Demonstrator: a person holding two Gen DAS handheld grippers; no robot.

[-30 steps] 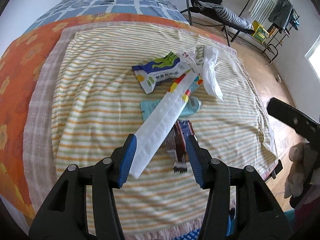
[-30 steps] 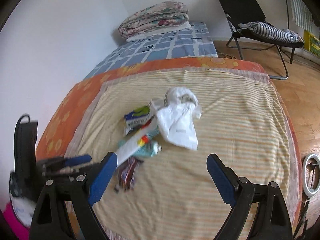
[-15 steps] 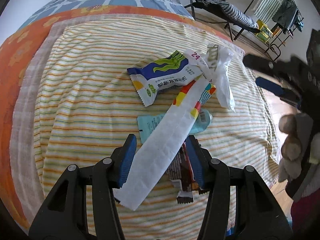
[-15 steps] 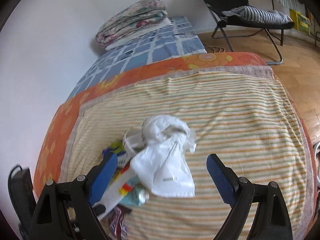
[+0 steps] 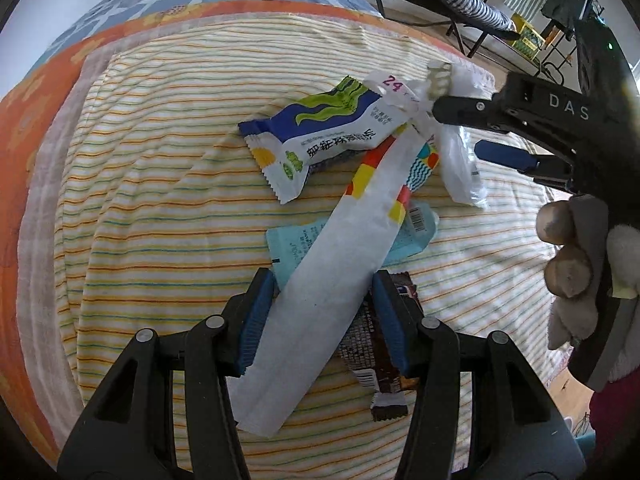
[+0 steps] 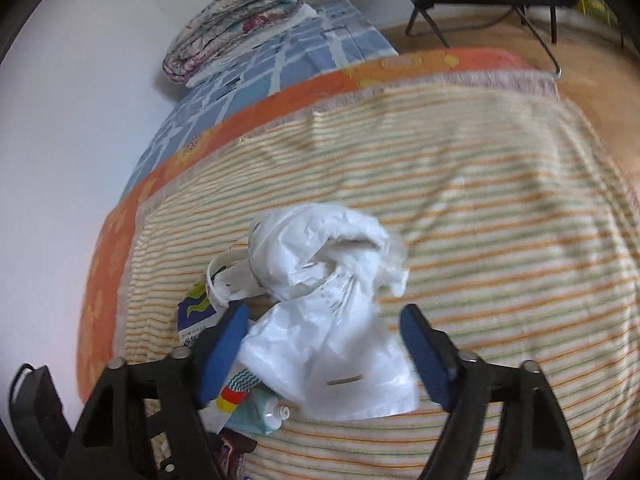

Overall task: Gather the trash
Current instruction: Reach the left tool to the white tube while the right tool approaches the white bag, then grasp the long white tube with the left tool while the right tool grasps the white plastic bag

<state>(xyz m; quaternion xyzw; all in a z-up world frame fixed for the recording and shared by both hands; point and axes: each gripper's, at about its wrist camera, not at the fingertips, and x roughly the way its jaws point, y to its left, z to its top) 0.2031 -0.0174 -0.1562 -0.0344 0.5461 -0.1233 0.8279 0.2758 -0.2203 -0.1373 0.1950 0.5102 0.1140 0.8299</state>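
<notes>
Crinkly white plastic bag (image 6: 332,312), bunched and creased, sits on the striped woven blanket (image 6: 500,248) covering the bed, wooden floor beyond. The right tongs (image 6: 324,344) straddle it, jaws just narrowing, pads not yet pressing. Beside it, the left tongs (image 5: 320,316) stand half-spread around a long, flat white paper wrapper (image 5: 328,292) atop glossy snack packets (image 5: 320,136).

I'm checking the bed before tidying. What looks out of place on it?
A heap of trash lies on the striped blanket: a long white wrapper slanting over a teal pouch, a blue-white snack packet and a crumpled white plastic bag.
</notes>
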